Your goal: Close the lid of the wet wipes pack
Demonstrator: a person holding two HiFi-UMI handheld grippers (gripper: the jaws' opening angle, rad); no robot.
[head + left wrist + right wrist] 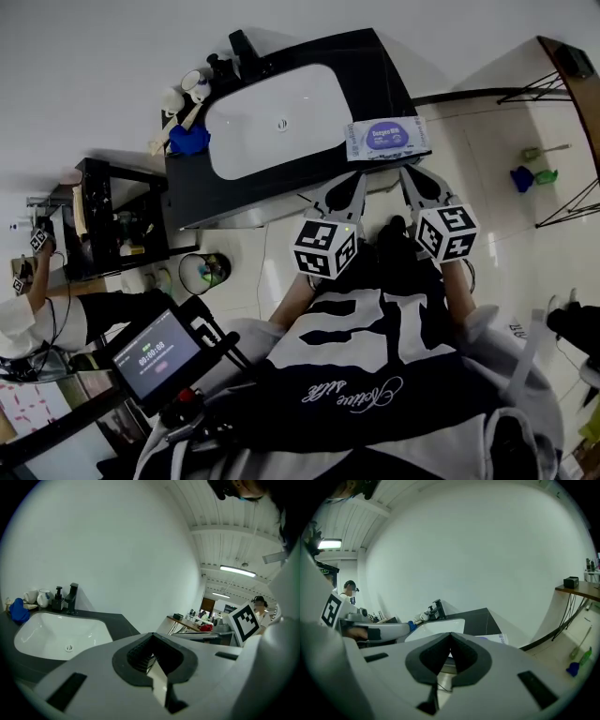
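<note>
The wet wipes pack [386,138], white with a purple oval label, lies on the front right corner of the black counter [375,75]. From here I cannot tell whether its lid is up. My left gripper [357,180] and right gripper [409,172] hover just in front of the counter edge, below the pack, both shut and empty. In the left gripper view the left gripper [151,635] points past the white basin [56,632]. The right gripper [450,635] has a corner of the pack [493,638] just beyond its tips.
A black tap [242,47], cups [192,86] and a blue cloth [189,141] stand at the basin's far side. Left of the counter are a black shelf [103,220], a small bin [204,271] and a person [37,309]. Cleaning tools [530,174] lie on the floor to the right.
</note>
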